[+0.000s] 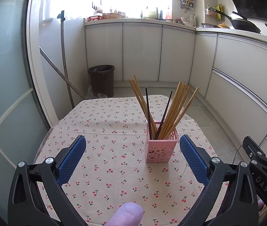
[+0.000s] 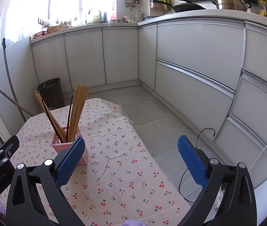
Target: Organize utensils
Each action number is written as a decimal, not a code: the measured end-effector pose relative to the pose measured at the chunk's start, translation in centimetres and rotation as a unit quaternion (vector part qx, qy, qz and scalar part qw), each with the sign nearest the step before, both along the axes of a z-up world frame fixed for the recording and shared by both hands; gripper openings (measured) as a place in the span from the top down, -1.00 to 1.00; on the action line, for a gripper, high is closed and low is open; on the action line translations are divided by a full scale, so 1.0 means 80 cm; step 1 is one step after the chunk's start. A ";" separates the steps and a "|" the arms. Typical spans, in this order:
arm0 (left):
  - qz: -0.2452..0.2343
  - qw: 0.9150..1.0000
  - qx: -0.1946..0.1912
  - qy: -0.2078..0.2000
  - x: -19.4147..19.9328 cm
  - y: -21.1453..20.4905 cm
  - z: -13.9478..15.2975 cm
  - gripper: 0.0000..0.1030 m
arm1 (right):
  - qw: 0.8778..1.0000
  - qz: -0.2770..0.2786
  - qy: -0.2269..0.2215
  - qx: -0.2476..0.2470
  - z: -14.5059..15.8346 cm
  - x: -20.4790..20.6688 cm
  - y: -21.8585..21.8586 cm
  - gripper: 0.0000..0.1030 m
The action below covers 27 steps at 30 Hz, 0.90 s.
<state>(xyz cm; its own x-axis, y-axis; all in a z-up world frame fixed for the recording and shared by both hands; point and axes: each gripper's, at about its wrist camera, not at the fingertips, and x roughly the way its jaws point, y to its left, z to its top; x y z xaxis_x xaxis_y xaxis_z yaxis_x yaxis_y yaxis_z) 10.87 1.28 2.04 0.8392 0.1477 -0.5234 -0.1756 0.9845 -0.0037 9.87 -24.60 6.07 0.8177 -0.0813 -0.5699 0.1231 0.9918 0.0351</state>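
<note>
1. Centrally on the desk (image 1: 99, 124), which is draped in a cherry-print cloth (image 2: 114, 150), a pink holder (image 1: 161, 148) is seen standing upright.
2. Wooden chopsticks (image 1: 178, 109) are packed into the holder, fanned out in two bunches that lean left and right; two dark chopsticks (image 1: 148, 113) are mixed in among them.
3. The left gripper (image 1: 133, 157) is held low over the near part of the desk, its jaws spread wide apart with nothing between them; the holder is seen just beyond the blue pads (image 1: 71, 162), nearer the right one.
4. The right gripper (image 2: 131, 158) is likewise held with its jaws wide apart and empty, aimed past the desk's right edge, so that the grey tiled floor (image 2: 152, 124) is framed between its pads.
5. From the right wrist view the holder (image 2: 58, 141) is partly covered by the left pad (image 2: 69, 162); whether the two touch cannot be told.
6. A fingertip in a purple glove (image 1: 127, 214) is seen at the bottom edge of the left wrist view.
7. Behind the desk, white cabinets (image 2: 190, 56) are ranged along two walls, a dark bin (image 1: 102, 80) is stood in the corner, and a wok (image 2: 186, 6) and a steel pot (image 2: 230, 2) are seen on the worktop.
8. A black cable (image 2: 199, 139) is trailed across the floor beside the cabinets.
</note>
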 end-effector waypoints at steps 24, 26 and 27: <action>0.004 1.000 -0.004 0.010 0.003 0.004 -0.004 -0.86 | 1.000 0.001 0.005 0.000 -0.005 0.000 0.001 -0.87; 0.005 1.000 -0.004 0.011 0.003 0.004 -0.005 -0.86 | 1.000 0.000 0.005 -0.001 -0.006 0.000 0.001 -0.87; 0.005 1.000 -0.004 0.012 0.003 0.005 -0.005 -0.86 | 1.000 0.001 0.005 0.000 -0.006 0.000 0.001 -0.87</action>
<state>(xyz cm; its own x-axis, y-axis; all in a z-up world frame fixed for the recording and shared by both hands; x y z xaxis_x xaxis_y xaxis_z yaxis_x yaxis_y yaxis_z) 11.14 1.65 1.65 0.8254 0.1515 -0.5439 -0.1852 0.9827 -0.0074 9.90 -24.49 5.62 0.8115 -0.0801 -0.5788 0.1217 0.9920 0.0333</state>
